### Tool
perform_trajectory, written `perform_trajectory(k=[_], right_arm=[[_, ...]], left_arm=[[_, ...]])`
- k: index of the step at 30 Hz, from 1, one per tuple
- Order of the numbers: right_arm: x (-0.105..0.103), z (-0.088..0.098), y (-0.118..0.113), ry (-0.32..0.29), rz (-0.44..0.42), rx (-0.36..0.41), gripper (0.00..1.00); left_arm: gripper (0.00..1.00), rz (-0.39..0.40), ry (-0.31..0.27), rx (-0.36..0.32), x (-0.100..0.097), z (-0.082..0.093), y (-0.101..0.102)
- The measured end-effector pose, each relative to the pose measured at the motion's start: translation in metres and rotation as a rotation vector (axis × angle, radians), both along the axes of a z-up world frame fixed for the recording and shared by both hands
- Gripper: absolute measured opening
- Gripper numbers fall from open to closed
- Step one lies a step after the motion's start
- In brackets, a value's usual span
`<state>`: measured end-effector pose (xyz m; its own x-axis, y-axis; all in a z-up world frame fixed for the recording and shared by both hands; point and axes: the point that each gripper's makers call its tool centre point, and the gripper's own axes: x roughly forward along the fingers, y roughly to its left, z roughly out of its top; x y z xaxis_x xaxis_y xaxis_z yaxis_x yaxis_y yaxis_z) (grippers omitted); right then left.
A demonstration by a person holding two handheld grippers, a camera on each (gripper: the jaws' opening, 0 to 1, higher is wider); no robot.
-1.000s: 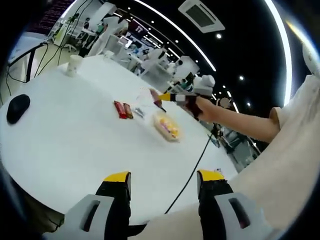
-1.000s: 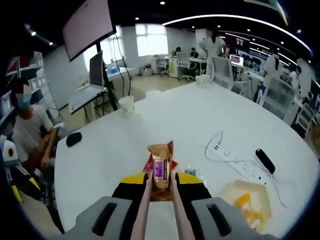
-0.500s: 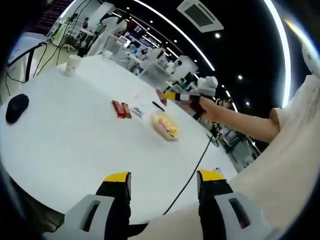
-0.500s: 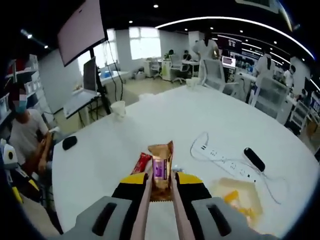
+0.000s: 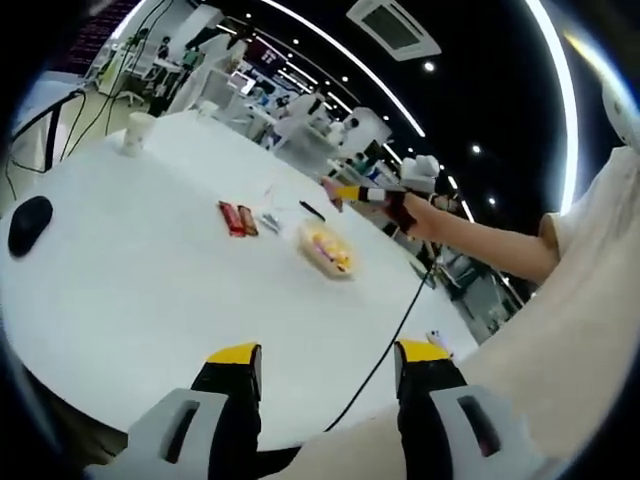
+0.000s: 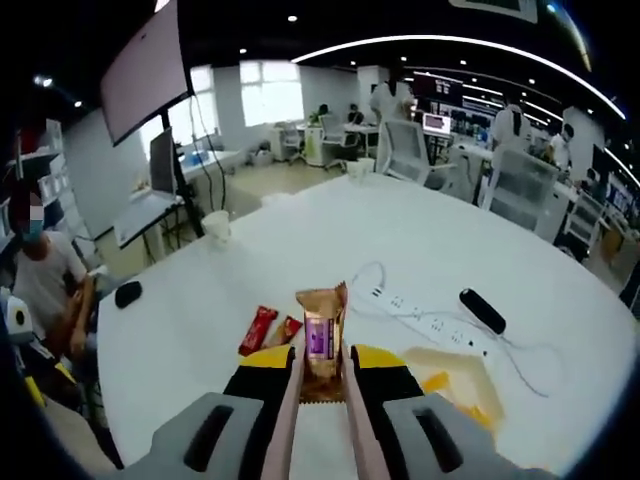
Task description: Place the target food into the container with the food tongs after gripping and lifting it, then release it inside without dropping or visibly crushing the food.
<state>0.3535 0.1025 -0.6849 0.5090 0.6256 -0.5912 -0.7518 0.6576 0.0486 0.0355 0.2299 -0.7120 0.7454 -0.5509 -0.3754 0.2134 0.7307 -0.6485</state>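
My right gripper (image 6: 320,362) is shut on pale food tongs (image 6: 290,410), and the tongs pinch a brown snack packet (image 6: 320,328) held upright above the white table (image 6: 400,230). A clear container (image 6: 462,388) with yellow food lies on the table, low and to the right of the packet. Two red snack bars (image 6: 260,329) lie just left of the packet. In the left gripper view the right gripper (image 5: 368,193), in a person's hand, hovers with the packet (image 5: 330,189) above and beyond the container (image 5: 325,248). My left gripper (image 5: 330,355) is open near the table's edge with nothing between its jaws.
A white power strip (image 6: 415,309) with its cord and a black remote (image 6: 482,310) lie beyond the container. A paper cup (image 6: 215,224) and a black mouse (image 6: 128,293) sit at the far left, where a person (image 6: 45,285) is seated. A black cable (image 5: 385,345) crosses the near table.
The right gripper has carried the packet higher and further right, away from the red bars and over the container's far side. The left gripper stays open and nearly still.
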Motion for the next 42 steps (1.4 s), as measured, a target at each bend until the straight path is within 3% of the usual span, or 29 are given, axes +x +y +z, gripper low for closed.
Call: perform_trajectory(k=[6, 25, 42], right_arm=[[0.003, 0.002, -0.016, -0.005, -0.029, 0.000, 0.21], [0.016, 0.004, -0.065, -0.014, -0.117, -0.008, 0.21], [0.026, -0.002, -0.093, -0.008, -0.169, -0.012, 0.21]], left_arm=[[0.54, -0.035, -0.003, 0.044, 0.001, 0.000, 0.001], [0.54, -0.046, 0.011, 0.034, -0.005, -0.005, -0.005], [0.54, -0.054, 0.017, 0.028, -0.005, -0.006, -0.009]])
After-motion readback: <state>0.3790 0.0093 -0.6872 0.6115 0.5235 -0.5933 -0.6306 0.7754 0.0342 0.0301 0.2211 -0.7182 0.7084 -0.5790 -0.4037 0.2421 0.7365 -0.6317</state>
